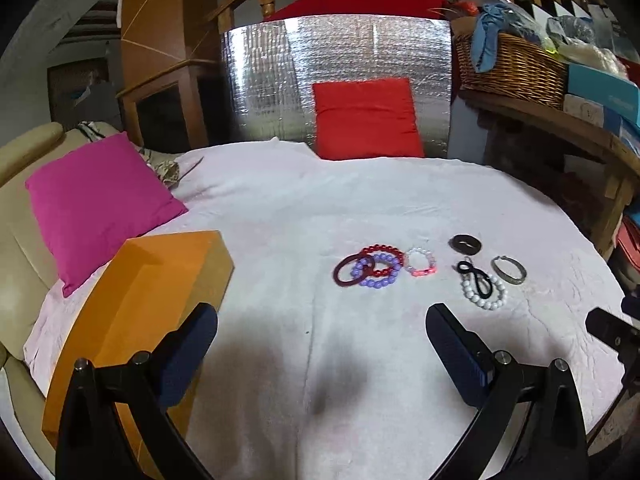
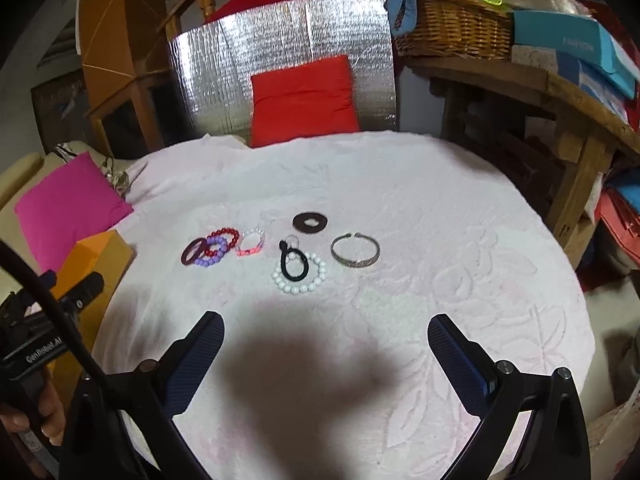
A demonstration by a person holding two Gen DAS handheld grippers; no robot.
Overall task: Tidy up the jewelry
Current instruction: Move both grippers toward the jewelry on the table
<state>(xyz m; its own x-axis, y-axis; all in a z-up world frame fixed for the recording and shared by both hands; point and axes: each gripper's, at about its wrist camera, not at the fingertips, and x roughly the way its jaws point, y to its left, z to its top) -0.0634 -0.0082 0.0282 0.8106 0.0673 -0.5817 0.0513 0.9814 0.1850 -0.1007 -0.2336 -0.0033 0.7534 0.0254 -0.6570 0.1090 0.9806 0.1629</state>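
Eight pieces of jewelry lie on the pale pink blanket [image 2: 400, 184] ahead of us, in two loose groups. At about 11 o'clock from our right gripper [image 2: 325, 350], a dark red bangle [image 2: 193, 251], a purple bead bracelet [image 2: 216, 253] and a red bead bracelet [image 2: 224, 238] overlap one another, with a clear and pink bead bracelet [image 2: 251, 243] just beside them at their 3 o'clock. Toward 12 o'clock a black hair tie [image 2: 291, 264] lies across a white bead bracelet [image 2: 300, 275]; a dark brown scrunchie [image 2: 310, 222] sits beyond them, and a silver cuff [image 2: 355, 251] rests apart at their 2 o'clock. We hold both grippers low over the blanket, short of the jewelry, each with its fingers spread wide and nothing between them. From our left gripper [image 1: 322, 342] the overlapping bracelets lie near 12 o'clock and the white bead group at 1 o'clock. An orange box [image 1: 160, 276] sits at 10 o'clock from that gripper, touching a magenta cushion [image 1: 96, 200]. At the blanket's far edge a red cushion [image 1: 366, 118] leans on a silver foil panel [image 1: 272, 80], and a wicker basket [image 1: 512, 68] stands on a wooden shelf [image 2: 552, 80] at 2 o'clock.
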